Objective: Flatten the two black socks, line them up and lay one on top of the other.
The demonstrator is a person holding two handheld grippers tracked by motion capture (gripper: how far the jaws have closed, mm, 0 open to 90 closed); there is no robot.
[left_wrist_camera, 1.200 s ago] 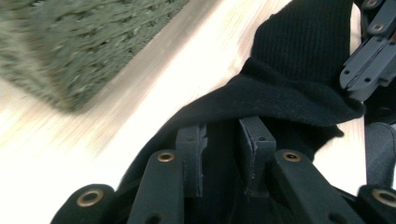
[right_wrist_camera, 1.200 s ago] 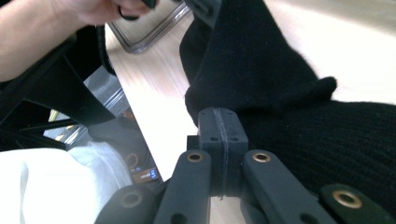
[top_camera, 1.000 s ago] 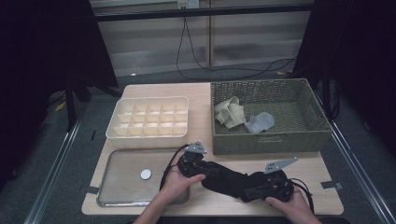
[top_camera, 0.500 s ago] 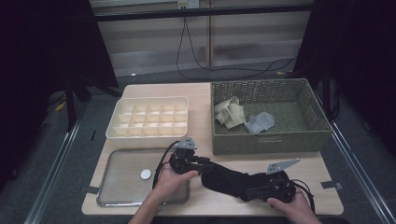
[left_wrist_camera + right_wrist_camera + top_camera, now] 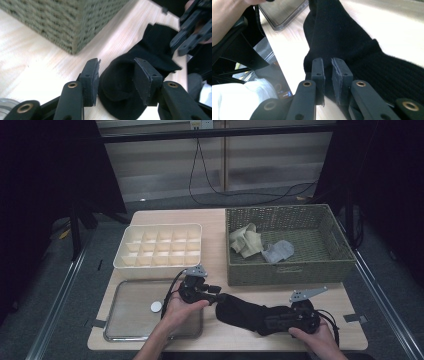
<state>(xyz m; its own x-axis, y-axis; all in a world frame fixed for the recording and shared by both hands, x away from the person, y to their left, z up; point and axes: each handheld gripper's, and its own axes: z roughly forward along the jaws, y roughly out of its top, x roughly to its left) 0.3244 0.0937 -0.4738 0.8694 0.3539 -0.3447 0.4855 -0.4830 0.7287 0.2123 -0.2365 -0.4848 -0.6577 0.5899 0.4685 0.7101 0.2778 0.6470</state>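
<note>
High view: black sock (image 5: 245, 312) lies flat on the table (image 5: 215, 217) near the front edge, at about 6 o'clock from the woven basket (image 5: 287, 270). Left gripper (image 5: 216, 290) sits at the sock's 9 o'clock end, beside the metal tray (image 5: 130, 300). Right gripper (image 5: 270, 322) is at the sock's 3 o'clock end.

Left gripper view: jaws stand wide, one either side of the sock's rounded end, not yet pinching it.

Right gripper view: jaws narrow, pinched on a fold of the sock's ribbed end.

Compartment box (image 5: 159, 247) stands at 12 o'clock from the tray.
</note>
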